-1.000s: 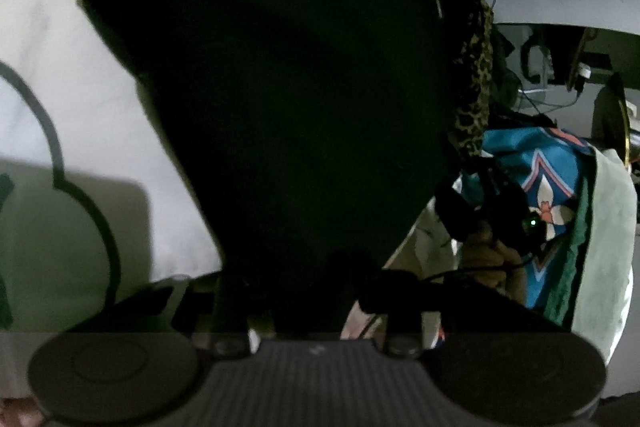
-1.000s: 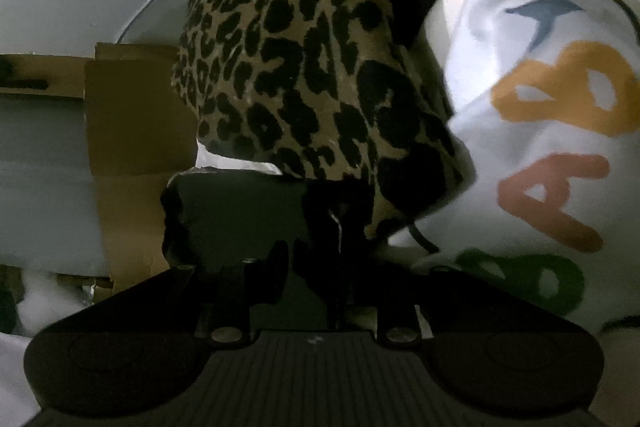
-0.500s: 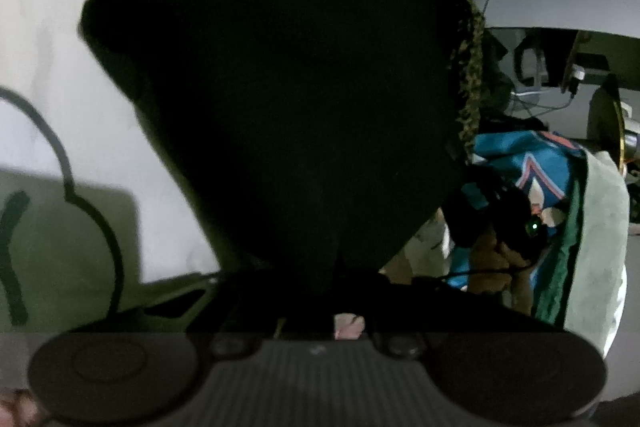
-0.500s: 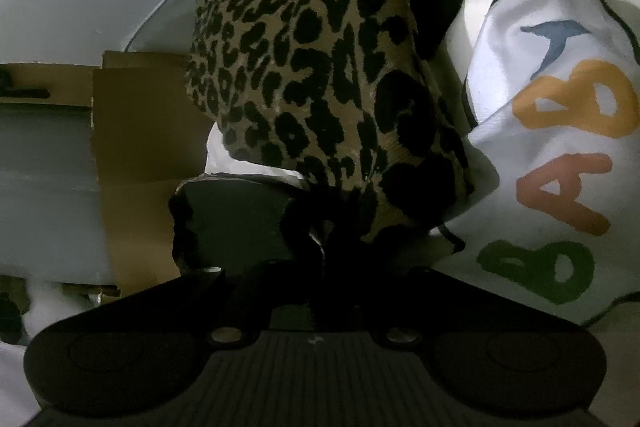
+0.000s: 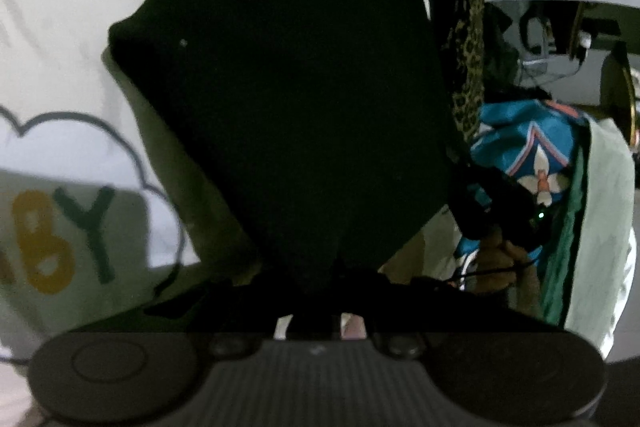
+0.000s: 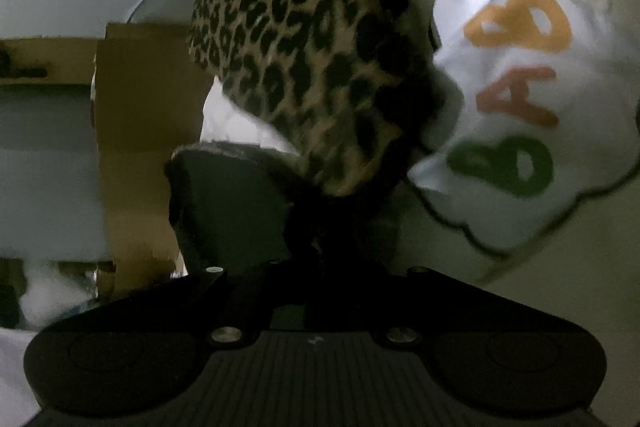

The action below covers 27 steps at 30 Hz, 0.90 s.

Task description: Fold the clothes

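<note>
Nice, you've just clamped both ends: left gripper (image 5: 320, 277) pinching the garment's black side (image 5: 288, 87), right gripper (image 6: 316, 251) its leopard side (image 6: 296, 39), lifted off the white printed sheet (image 6: 520, 87). Fold's on.

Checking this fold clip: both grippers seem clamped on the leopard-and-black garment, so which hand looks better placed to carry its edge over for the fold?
Probably the left. The left gripper pinches the black side of the garment, with the white printed cloth lying open beside it. The right gripper faces cardboard and clutter.
</note>
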{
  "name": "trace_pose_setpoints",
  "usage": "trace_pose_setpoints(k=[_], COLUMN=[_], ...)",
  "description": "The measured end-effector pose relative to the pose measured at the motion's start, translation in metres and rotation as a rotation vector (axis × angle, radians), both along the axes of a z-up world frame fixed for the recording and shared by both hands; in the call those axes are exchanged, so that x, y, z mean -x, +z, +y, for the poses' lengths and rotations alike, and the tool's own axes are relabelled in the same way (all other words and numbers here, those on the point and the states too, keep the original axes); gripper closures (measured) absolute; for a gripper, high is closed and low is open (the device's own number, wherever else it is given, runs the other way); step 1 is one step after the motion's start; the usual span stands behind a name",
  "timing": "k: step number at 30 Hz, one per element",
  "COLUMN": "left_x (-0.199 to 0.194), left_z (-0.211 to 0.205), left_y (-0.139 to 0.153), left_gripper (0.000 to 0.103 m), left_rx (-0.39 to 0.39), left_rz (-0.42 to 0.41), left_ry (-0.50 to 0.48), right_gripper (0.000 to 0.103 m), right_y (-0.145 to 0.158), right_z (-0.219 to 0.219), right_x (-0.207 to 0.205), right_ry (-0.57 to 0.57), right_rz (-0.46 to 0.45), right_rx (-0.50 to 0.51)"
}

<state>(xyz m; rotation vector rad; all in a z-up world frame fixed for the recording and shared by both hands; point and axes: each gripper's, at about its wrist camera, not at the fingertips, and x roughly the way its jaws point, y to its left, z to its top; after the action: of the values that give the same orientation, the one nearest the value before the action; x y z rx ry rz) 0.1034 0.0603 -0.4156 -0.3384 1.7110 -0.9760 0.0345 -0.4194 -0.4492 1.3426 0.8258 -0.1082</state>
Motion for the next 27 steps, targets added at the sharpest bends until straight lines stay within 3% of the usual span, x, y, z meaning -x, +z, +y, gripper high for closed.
trace_pose_setpoints(k=[11, 18, 22, 25, 26, 27], left_x=[-0.01, -0.018, -0.014, -0.012, -0.013, -0.013], left_z=[0.033, 0.046, 0.041, 0.038, 0.039, 0.04], left_y=[0.016, 0.004, -0.008, -0.013, -0.015, -0.017], left_gripper=[0.098, 0.098, 0.097, 0.097, 0.097, 0.097], left_rx=[-0.096, -0.163, -0.163, -0.167, -0.165, -0.164], left_rz=[-0.05, -0.063, -0.056, -0.063, -0.059, -0.057], left_ry=[-0.029, -0.032, -0.027, -0.029, -0.024, -0.021], right_gripper=[0.1, 0.1, 0.099, 0.089, 0.069, 0.057], right_y=[0.003, -0.008, -0.007, 0.002, 0.003, 0.003], right_z=[0.043, 0.069, 0.069, 0.071, 0.071, 0.07], right_x=[0.016, 0.02, 0.018, 0.014, 0.014, 0.014], right_ry=[0.142, 0.231, 0.265, 0.351, 0.368, 0.376], right_rz=[0.043, 0.081, 0.085, 0.032, 0.031, 0.031], right_rx=[-0.06, -0.087, -0.045, 0.028, 0.045, 0.051])
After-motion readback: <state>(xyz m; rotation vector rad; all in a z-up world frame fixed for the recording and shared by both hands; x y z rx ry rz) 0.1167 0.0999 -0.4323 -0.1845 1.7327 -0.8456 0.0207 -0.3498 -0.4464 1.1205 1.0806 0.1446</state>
